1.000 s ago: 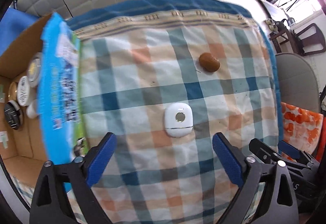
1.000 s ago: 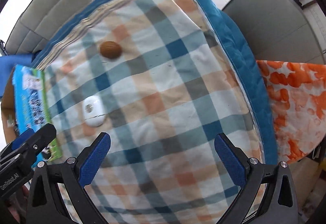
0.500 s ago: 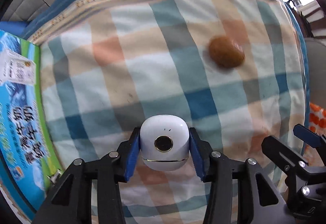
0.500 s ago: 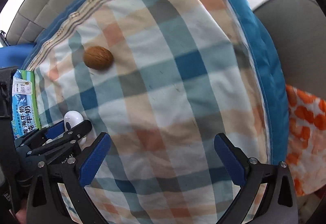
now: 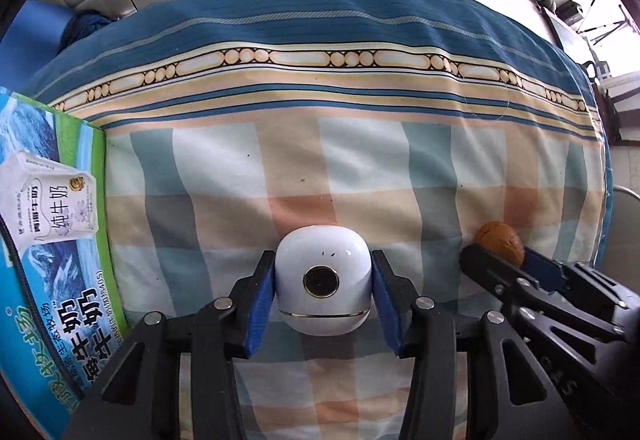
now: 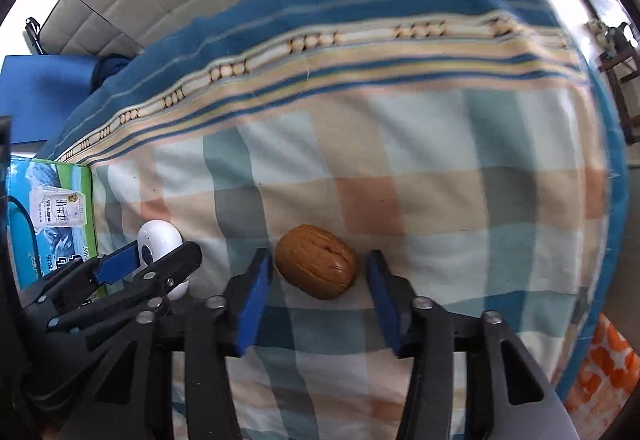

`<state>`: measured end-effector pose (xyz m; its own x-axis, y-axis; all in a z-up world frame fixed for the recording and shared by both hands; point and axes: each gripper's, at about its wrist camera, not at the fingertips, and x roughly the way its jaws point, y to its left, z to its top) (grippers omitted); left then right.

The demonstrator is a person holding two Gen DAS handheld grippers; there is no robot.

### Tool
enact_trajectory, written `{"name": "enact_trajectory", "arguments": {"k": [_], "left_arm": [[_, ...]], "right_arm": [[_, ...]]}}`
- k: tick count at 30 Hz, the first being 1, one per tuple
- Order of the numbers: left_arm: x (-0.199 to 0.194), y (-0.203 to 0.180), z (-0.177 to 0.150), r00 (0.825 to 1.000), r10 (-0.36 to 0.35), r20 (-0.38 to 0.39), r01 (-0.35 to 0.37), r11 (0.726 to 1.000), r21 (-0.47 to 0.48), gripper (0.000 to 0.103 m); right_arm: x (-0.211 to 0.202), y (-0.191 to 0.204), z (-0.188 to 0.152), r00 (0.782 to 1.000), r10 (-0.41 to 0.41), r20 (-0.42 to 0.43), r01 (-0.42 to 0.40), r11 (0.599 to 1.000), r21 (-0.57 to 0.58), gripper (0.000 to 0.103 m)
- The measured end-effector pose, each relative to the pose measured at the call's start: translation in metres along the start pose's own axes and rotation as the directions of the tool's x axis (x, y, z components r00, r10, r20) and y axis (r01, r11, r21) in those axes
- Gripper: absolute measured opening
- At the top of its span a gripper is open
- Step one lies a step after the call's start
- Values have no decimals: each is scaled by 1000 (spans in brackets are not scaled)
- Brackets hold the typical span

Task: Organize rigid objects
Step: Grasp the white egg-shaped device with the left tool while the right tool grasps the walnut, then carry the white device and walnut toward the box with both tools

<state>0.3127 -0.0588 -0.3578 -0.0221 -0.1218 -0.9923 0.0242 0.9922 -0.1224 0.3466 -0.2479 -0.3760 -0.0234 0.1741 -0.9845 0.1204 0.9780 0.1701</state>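
My left gripper (image 5: 322, 292) is shut on a white rounded device (image 5: 322, 284) with a dark round lens, its blue pads pressed to both sides. The device also shows in the right wrist view (image 6: 158, 242) with the left gripper (image 6: 152, 268) around it. A brown walnut (image 6: 316, 262) lies on the checked cloth (image 6: 440, 200) between the fingers of my right gripper (image 6: 318, 280). The right jaws are narrowed around it, with a small gap on each side. In the left wrist view the walnut (image 5: 500, 242) sits behind the right gripper (image 5: 516, 272).
A blue and green milk carton box (image 5: 44, 240) lies along the left edge of the cloth and shows in the right wrist view (image 6: 52, 216). A blue striped border (image 5: 320, 40) runs along the far side. Orange patterned fabric (image 6: 604, 372) lies at the lower right.
My left gripper closed on the white device and holds it. My right gripper moved left and down to the walnut and narrowed around it.
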Motion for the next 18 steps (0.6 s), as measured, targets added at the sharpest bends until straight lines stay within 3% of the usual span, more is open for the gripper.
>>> {"name": "enact_trajectory", "arguments": {"k": [4, 7, 10, 11, 12, 18], "left_arm": [[2, 13, 8, 998, -67, -9, 67, 998, -16, 59], [3, 14, 17, 999, -47, -15, 47, 999, -5, 59], [9, -3, 20, 1000, 7, -16, -6, 1000, 28, 55], [10, -3, 21, 999, 36, -9, -35, 999, 35, 46], [10, -6, 21, 999, 47, -4, -47, 998, 39, 43], [0, -2, 12, 999, 42, 4, -42, 998, 42, 43]], "right_arm": [[-4, -17, -3, 1000, 14, -3, -14, 996, 87, 43], [-8, -28, -5, 1000, 20, 3, -20, 994, 108, 43], [-5, -36, -6, 1000, 26, -10, -25, 992, 123, 43], [-4, -36, -6, 1000, 23, -9, -22, 992, 123, 43], [-4, -37, -7, 1000, 16, -12, -14, 993, 118, 43], [-5, -38, -12, 1000, 1, -29, 3, 992, 128, 43]]}}
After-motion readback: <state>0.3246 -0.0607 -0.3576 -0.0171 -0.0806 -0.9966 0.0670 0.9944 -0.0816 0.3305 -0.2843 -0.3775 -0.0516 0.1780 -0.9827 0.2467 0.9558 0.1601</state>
